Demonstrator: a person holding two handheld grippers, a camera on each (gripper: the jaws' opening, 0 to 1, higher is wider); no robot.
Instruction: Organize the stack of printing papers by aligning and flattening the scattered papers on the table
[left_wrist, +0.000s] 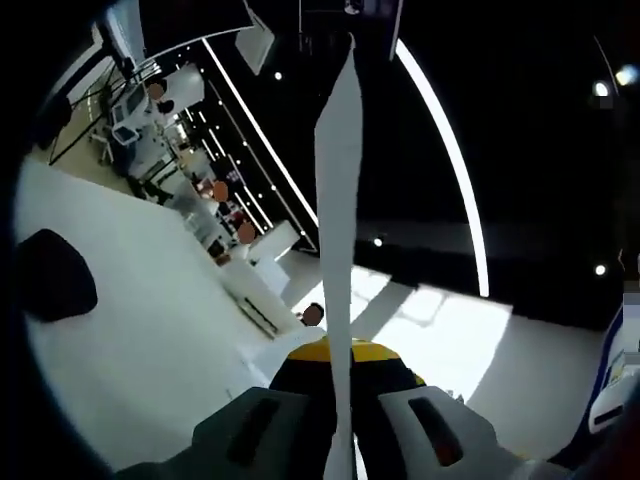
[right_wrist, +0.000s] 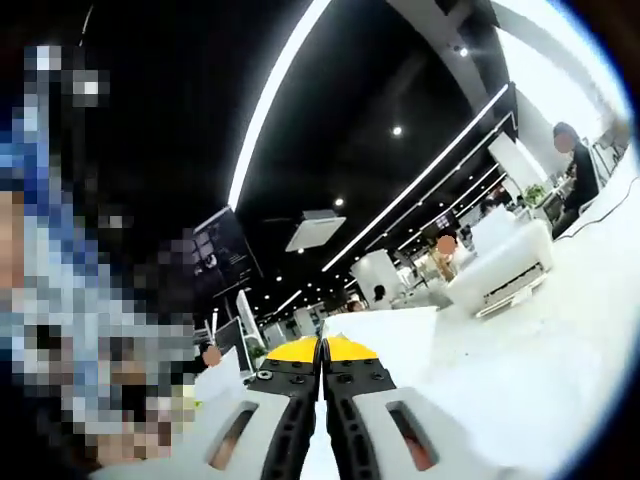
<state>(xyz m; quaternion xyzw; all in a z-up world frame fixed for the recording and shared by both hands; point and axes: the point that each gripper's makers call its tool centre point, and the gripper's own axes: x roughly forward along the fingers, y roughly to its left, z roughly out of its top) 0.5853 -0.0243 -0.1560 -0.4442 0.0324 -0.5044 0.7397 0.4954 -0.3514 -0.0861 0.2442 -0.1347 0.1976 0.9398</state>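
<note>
Paper (left_wrist: 338, 200), seen edge-on, runs as a thin white strip straight up out of the left gripper (left_wrist: 340, 400), rising from between the two yellow-tipped fingers (left_wrist: 375, 352) and climbing well past them toward the dark ceiling. The jaws are pressed together on that sheet, one finger on each side of it, so the paper is pinched right at the tips and stands out ahead of them, bending slightly as it goes up. The left gripper is tipped steeply upward and rolled: beyond its fingers the white table (left_wrist: 150, 330) slants away to the left, with a dark rounded object (left_wrist: 55, 275) lying on it far off to that side, and long ceiling light strips (left_wrist: 450, 160) curve overhead.

Over in the right gripper view, the right gripper (right_wrist: 322, 355) also has its jaws drawn tight together, the yellow fingertips (right_wrist: 350, 348) meeting along a thin line. A white sheet edge (right_wrist: 385, 335) shows just beyond and to the right of those tips, and a sliver of white sits low between the finger bases; whether this gripper is actually holding paper I cannot tell. This gripper points upward too, with the white table (right_wrist: 530, 370) sweeping off to the right of the fingers and a white printer-like box (right_wrist: 500, 270) farther out on it.
</note>
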